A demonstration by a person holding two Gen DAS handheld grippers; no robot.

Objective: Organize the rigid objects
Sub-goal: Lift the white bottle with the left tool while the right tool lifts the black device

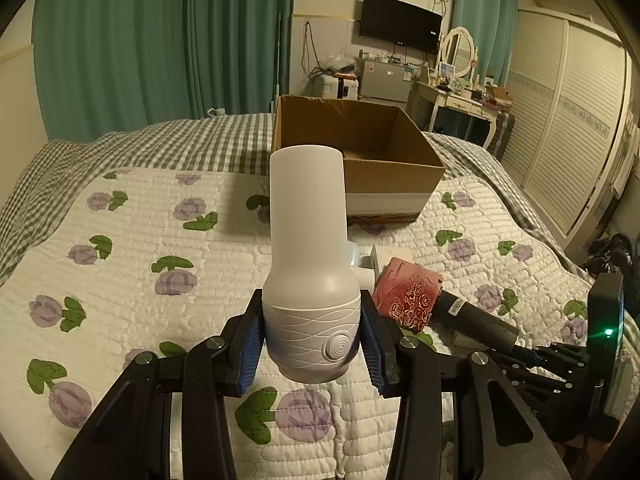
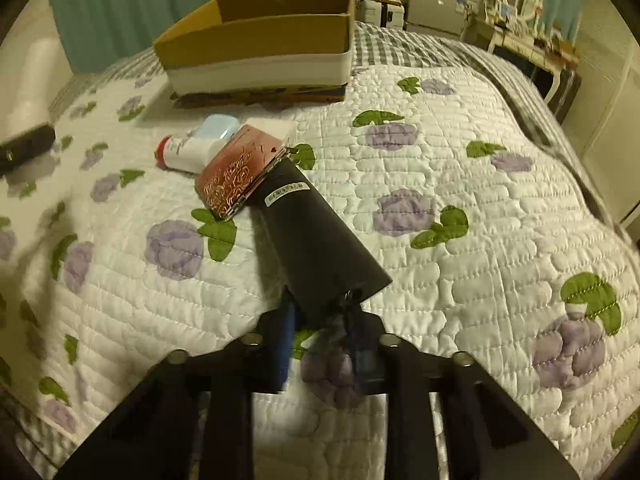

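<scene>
White bottle [image 1: 307, 264] between left tool [image 1: 312, 354] pads (clamped)

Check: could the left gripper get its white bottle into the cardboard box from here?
Probably yes. The left gripper holds the white bottle clear of the quilt, and the cardboard box stands open-topped straight ahead with nothing between.

Both views are lit by warm, yellowish indoor light that is fairly dim, and a dark vignette is left at the corners of each fisheye frame, where straight lines such as the curtains [image 1: 120, 60] and wardrobe [image 1: 560, 140] are bent into curves. The left wrist view is rendered sharp, with soft shadows cast on the quilt [image 1: 160, 240] and a small green lamp [image 1: 609, 332] seen glowing at the right edge. The right wrist view is smeared by motion blur, strongest at the jaws and along the outer quilt [image 2: 480, 200], while the box [image 2: 260, 40] is softened and its white band slightly washed out.
</scene>
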